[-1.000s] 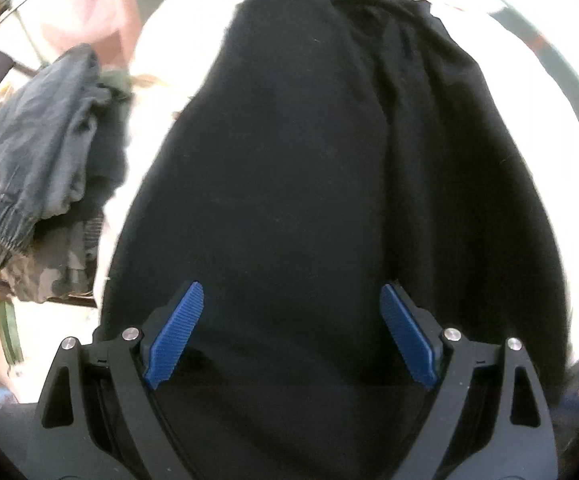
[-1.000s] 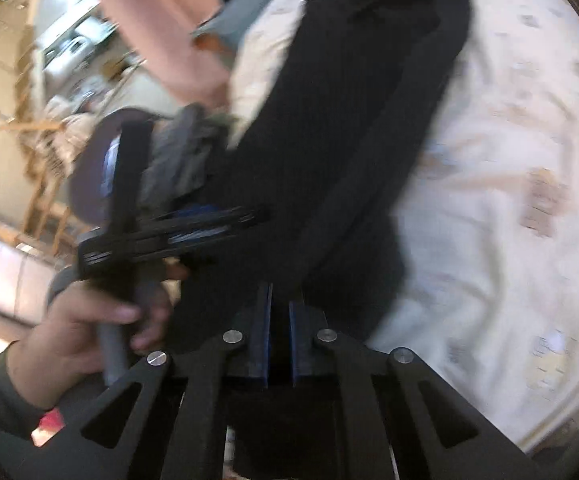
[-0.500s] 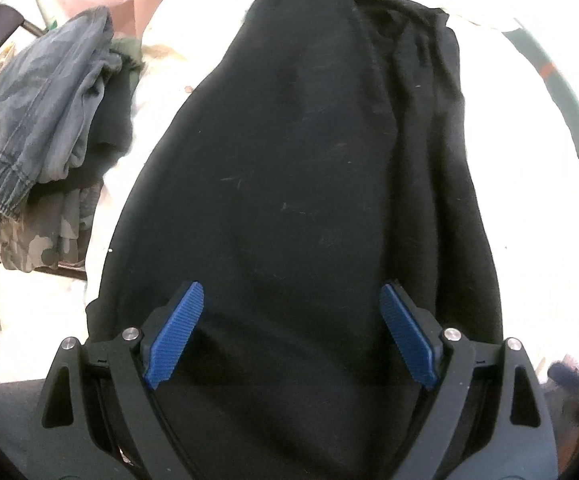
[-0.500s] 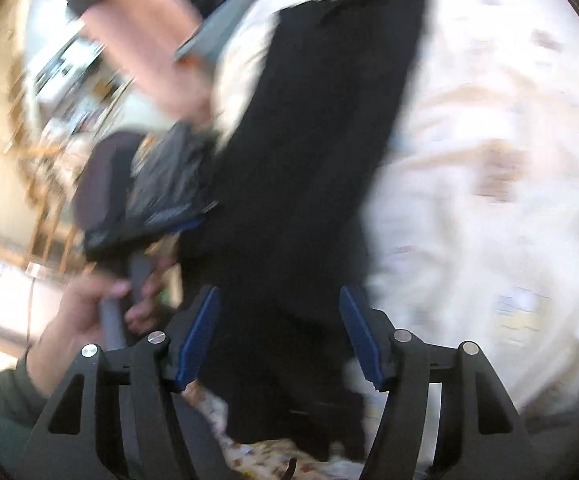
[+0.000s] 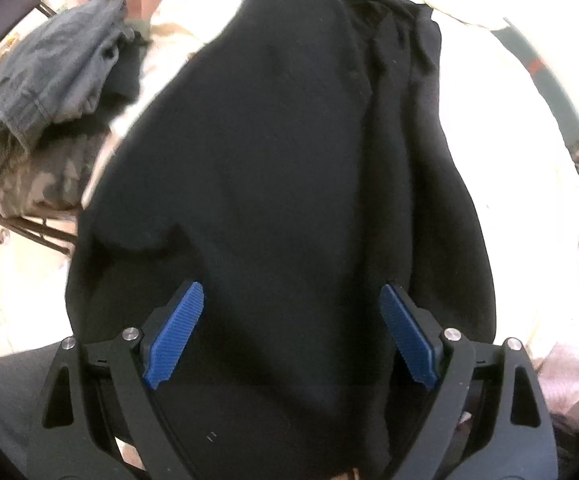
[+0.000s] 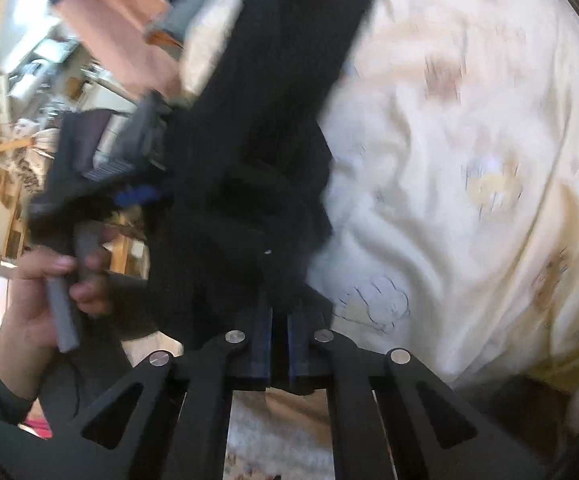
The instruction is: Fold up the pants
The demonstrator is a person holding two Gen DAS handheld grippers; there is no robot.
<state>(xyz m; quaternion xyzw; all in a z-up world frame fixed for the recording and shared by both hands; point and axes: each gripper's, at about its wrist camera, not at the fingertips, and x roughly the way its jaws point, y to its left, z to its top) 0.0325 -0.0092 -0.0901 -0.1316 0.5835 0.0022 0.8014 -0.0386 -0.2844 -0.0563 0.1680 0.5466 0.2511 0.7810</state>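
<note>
1. The right gripper (image 6: 277, 320) was clamped shut, its blue-lined jaws pinching a bunched fold of the black soft-knit pants (image 6: 249, 184) at the near edge of the bed.
2. From that pinch the pants ran away in a long dark band toward the far edge of the cream patterned bedsheet (image 6: 469, 160), which lay rumpled to the right of them.
3. The left gripper (image 5: 289, 332) stood wide open above the same pants (image 5: 289, 160), its ribbed blue pads (image 5: 173, 336) apart, with no cloth caught between them.
4. In the left wrist view the pants covered most of the bed, one leg lying over the other, with gathered folds along the right side.
5. The person's hand (image 6: 37, 292) gripped the grey handle (image 6: 63, 292) of the left gripper at the bed's left edge.
6. A heap of grey and camouflage clothes (image 5: 49, 80) sat beyond the left edge, apart from the pants.
</note>
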